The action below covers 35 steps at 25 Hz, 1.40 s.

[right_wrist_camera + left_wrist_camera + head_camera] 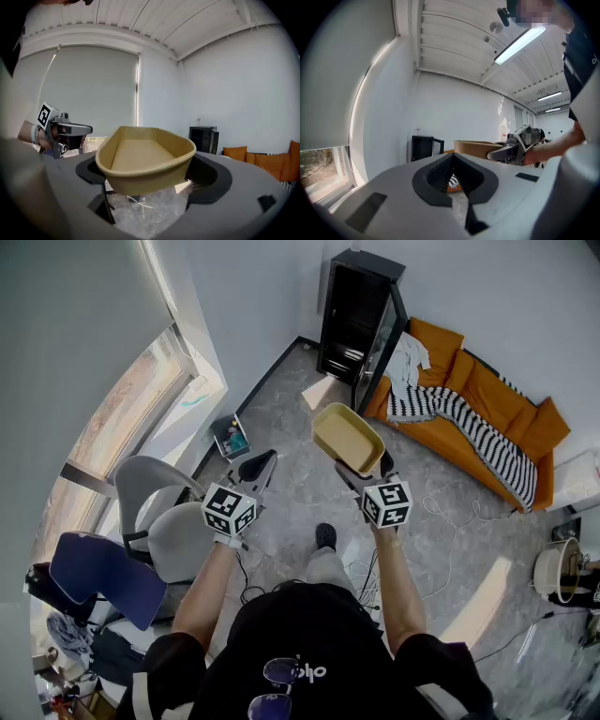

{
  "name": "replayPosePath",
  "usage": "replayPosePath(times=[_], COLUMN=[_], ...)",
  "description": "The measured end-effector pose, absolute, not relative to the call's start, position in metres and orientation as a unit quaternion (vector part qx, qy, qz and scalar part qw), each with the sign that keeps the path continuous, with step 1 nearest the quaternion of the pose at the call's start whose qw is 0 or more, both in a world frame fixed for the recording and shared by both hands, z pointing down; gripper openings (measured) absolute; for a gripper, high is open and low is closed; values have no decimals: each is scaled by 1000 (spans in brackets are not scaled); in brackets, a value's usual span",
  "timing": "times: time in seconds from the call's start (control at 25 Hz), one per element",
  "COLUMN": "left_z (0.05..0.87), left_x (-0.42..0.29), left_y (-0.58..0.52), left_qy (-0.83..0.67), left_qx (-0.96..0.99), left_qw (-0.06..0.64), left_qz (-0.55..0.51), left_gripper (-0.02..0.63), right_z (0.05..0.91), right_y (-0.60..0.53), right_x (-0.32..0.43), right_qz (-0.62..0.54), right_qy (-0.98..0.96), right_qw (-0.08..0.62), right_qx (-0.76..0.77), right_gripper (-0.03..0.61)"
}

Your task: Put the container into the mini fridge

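A tan, boat-shaped container (345, 435) is carried at chest height over the floor, with my right gripper (364, 468) shut on its near end. In the right gripper view the empty container (145, 157) sits between wide-set jaws, and the black mini fridge (204, 138) stands beyond it. The mini fridge (359, 320) stands in the far corner with its glass door swung open. My left gripper (260, 465) hovers to the left of the container, shut and empty. In the left gripper view the left gripper (452, 180) points level at the fridge (423, 147), with the container (476, 146) to its right.
An orange sofa (492, 395) with a striped blanket (469, 427) stands right of the fridge. A grey chair (173, 526) and a blue chair (98, 573) stand at the left by the window. Cables (441, 540) trail on the floor. A small bin (231, 438) sits near the wall.
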<state>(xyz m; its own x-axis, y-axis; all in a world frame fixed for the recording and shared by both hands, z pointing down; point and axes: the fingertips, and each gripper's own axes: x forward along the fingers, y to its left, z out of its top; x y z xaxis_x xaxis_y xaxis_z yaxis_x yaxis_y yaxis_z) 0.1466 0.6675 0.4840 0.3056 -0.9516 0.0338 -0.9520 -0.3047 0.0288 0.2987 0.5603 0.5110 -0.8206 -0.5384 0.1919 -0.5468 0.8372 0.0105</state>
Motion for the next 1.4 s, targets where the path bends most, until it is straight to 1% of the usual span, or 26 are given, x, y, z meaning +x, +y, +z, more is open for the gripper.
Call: replayPosePath(times=[0.28, 0.64, 1.2, 1.4], left_z=[479, 475, 475, 481], left_x=[135, 126, 144, 154], left_y=[646, 582, 442, 409], left_qy=[-598, -617, -641, -650], left_qx=[801, 786, 766, 757], left_qw=[27, 38, 49, 58], left_qz=[5, 11, 16, 16], left_gripper=[8, 8, 8, 8], right_z=[508, 506, 514, 518], right_y=[537, 470, 327, 284], right_x=[289, 282, 310, 320], right_qz=[24, 15, 24, 28], right_qy=[-955, -959, -962, -963], right_qw=[103, 124, 130, 133], right_qx=[276, 256, 237, 231], right_gripper=[522, 522, 522, 522])
